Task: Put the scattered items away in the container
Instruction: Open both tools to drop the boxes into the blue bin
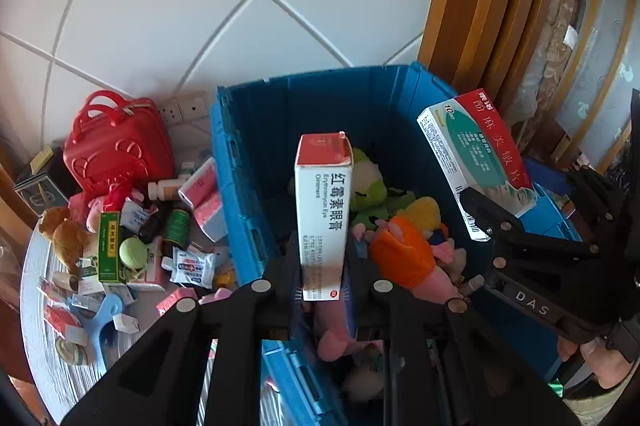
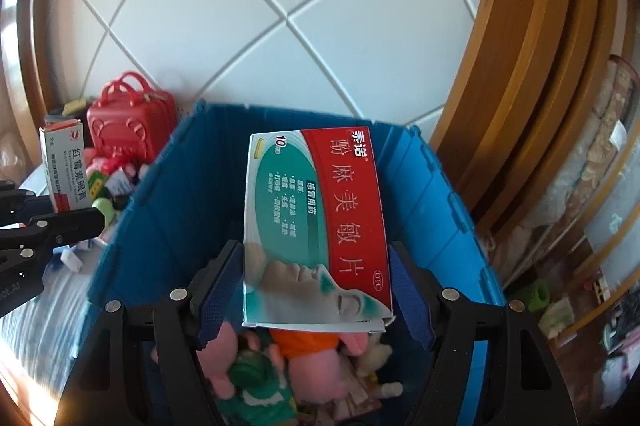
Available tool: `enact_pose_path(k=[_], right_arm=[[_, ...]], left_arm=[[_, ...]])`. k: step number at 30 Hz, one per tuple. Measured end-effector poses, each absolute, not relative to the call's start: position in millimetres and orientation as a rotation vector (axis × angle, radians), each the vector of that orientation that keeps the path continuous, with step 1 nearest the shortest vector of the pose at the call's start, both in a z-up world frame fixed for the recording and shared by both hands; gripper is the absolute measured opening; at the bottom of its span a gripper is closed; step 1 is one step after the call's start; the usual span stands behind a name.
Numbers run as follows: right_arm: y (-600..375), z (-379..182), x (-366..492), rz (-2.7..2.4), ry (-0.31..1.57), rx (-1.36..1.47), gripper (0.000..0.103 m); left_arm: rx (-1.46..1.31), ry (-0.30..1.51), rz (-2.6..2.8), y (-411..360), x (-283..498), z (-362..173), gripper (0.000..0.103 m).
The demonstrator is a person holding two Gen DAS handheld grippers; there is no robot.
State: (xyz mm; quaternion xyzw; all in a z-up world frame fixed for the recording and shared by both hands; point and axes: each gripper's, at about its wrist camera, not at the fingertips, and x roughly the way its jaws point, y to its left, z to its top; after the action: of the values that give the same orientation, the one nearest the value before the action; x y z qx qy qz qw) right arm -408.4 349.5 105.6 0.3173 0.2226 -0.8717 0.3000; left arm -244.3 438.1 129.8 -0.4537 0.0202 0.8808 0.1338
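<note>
Left gripper [image 1: 322,290]: fingers closed on a narrow red-and-white ointment box [image 1: 323,214], held upright above the blue crate [image 1: 224,161]. Right gripper [image 2: 316,290]: fingers clamp the edges of a flat red-and-teal tablet box [image 2: 316,226], also over the crate opening. Below both sets of fingers, inside the crate, lie plush toys [image 1: 404,246], pink, orange and green. Left of the left fingers, outside the crate, the tabletop [image 1: 48,342] carries scattered medicine boxes [image 1: 109,246], a red case [image 1: 116,145] and a brown teddy [image 1: 66,234].
</note>
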Motion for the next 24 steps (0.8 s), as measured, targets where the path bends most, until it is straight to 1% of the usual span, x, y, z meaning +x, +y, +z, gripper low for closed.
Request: enact_pose_path(k=[5, 11, 15, 19, 20, 22, 24], right_arm=[[349.0, 55.0, -461.6, -2.216, 0.699, 1.066, 0.072], [355.1, -13.6, -493.6, -2.076, 0.864, 1.308, 0.072], [363.2, -47.9, -504.2, -1.989, 0.910, 1.431, 0.072], [366.1, -64.2, -504.9, -1.936, 0.959, 1.485, 0.073], [368.1, -66.3, -507.6, -1.930, 0.965, 1.495, 0.074], [371.5, -70.1, -509.7, -1.921, 0.967, 1.514, 0.078], [374.2, -71.6, -511.2, -1.918, 0.961, 1.518, 0.080]], left_arm=[[-1.634, 0.030, 2.337, 485.1, -281.7, 71.4, 0.017], [-1.917, 0.049, 2.099, 516.0, -289.7, 2.0, 0.017], [-2.008, 0.064, 2.027, 519.3, -291.3, -24.0, 0.017], [-2.033, 0.092, 1.999, 525.4, -289.7, -29.8, 0.017], [-2.034, 0.099, 1.998, 527.3, -287.6, -29.7, 0.019], [-2.026, 0.102, 1.990, 530.2, -284.6, -27.5, 0.028], [-2.012, 0.111, 1.995, 529.2, -287.4, -26.2, 0.045]])
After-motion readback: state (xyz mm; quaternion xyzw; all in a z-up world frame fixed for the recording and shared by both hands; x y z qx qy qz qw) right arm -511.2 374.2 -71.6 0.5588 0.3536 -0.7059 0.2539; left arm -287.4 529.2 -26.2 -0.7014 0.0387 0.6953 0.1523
